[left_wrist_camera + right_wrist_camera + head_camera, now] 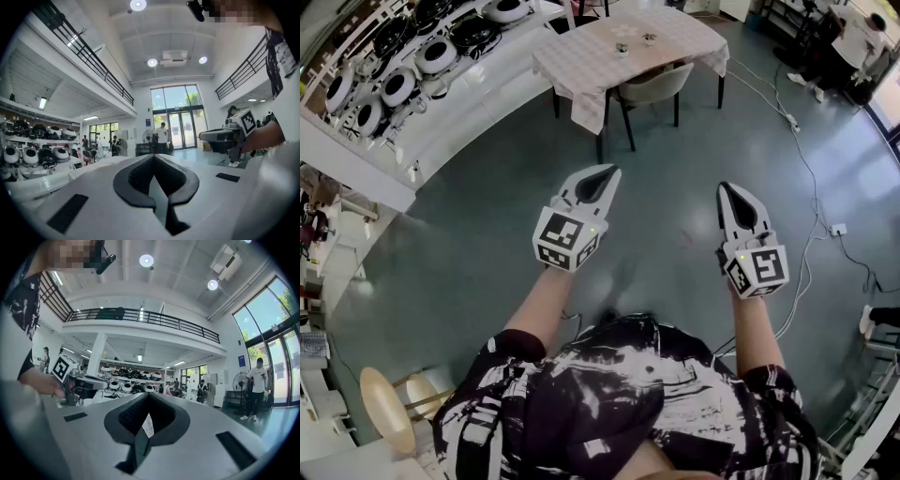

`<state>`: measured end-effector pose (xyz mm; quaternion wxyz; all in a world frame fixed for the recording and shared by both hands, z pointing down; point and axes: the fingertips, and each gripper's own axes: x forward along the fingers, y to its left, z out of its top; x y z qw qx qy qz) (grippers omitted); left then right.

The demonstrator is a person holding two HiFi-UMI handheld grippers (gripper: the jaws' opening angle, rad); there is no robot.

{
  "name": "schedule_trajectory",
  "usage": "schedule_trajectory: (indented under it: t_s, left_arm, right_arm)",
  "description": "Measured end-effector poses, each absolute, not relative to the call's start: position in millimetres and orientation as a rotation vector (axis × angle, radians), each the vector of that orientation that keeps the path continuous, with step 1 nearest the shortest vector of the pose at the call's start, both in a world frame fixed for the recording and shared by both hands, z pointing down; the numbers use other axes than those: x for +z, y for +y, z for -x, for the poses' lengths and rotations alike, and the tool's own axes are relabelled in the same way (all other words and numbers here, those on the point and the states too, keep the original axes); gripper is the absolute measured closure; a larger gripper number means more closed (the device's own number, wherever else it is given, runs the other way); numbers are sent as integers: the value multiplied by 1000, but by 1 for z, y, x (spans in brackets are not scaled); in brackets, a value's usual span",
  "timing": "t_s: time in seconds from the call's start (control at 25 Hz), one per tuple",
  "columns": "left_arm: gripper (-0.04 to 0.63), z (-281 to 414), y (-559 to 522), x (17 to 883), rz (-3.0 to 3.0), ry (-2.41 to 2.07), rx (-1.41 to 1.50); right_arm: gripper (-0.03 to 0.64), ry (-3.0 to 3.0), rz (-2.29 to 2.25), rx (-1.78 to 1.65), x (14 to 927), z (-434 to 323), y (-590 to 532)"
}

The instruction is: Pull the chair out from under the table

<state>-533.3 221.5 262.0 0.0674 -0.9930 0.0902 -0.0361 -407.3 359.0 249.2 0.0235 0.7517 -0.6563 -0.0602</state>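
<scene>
In the head view, one chair [661, 84] stands far ahead, tucked under one table [675, 33] with its seat mostly hidden, well apart from the left gripper [605, 172] and right gripper [732, 189]; each gripper view shows its jaws together, empty.

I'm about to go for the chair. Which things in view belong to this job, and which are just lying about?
For the job: chair, table, left claw, right claw.

Lying about: cups on the table, shelf, stools, plug box.
</scene>
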Motion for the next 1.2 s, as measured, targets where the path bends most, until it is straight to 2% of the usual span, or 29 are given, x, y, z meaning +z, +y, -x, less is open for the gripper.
schedule_trajectory:
  t_s: [0.56, 0.72, 0.76, 0.8, 0.84, 0.88, 0.92, 1.2]
  left_arm:
    - [595, 538, 234, 264, 2986, 259, -118]
    - [595, 541, 234, 264, 2990, 254, -120]
    - [595, 542, 234, 264, 2991, 255, -119]
    - [595, 543, 233, 264, 2993, 257, -119]
    - [595, 544, 232, 264, 2994, 260, -118]
    - [595, 545, 232, 263, 2996, 262, -118]
    - [595, 546, 231, 264, 2997, 263, -117]
    - [595, 545, 230, 263, 2997, 258, -118]
  right_arm:
    - [618, -2028, -2310, -213, 253, 411, 369]
    - [617, -2026, -2287, -313, 242, 408, 369]
    - [477, -2046, -2295, -355, 234, 408, 369]
    - [229, -2076, -2319, -401, 225, 407, 369]
    - [91, -2105, -2347, -447, 216, 405, 371]
    - [48, -2120, -2366, -486, 209, 405, 372]
    - [41, -2124, -2369, -515, 205, 405, 373]
    - [41, -2143, -2354, -508, 202, 399, 375]
